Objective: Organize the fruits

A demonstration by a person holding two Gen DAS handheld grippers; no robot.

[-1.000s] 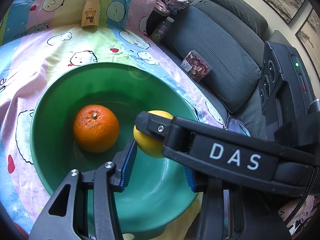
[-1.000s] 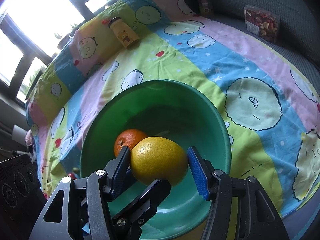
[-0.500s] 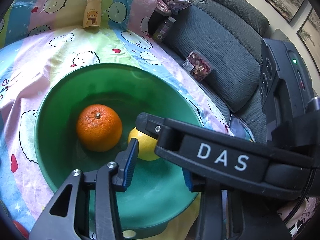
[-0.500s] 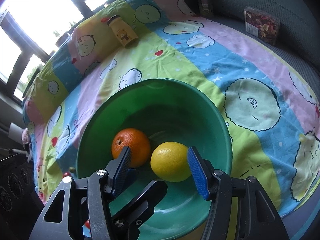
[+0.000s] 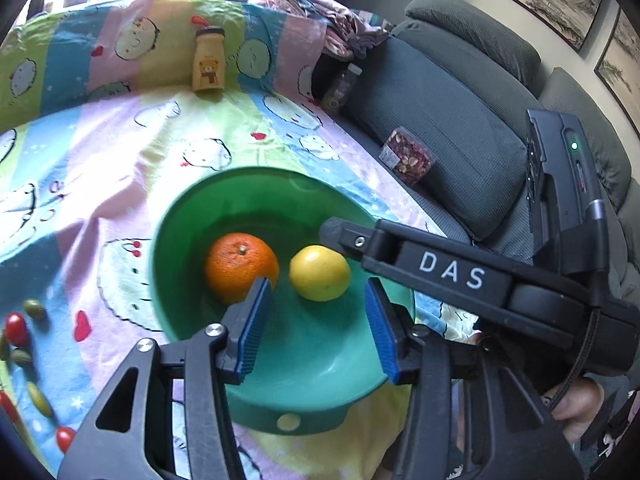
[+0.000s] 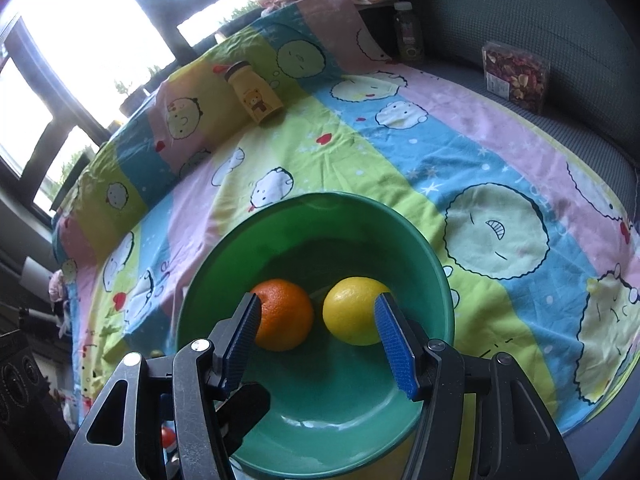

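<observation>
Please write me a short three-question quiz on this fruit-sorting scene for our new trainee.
1. True or false: the lemon lies in the green bowl beside the orange.
2. Which small fruits lie outside the bowl on the blanket? A) cherry tomatoes and olives B) bananas C) apples
3. Fill in: neither the left gripper nor the right gripper holds a fruit; the fingers of both stand ____.

Key: 1 true; 2 A; 3 open, the left ones having just been opening, with nothing pressed between them.
</observation>
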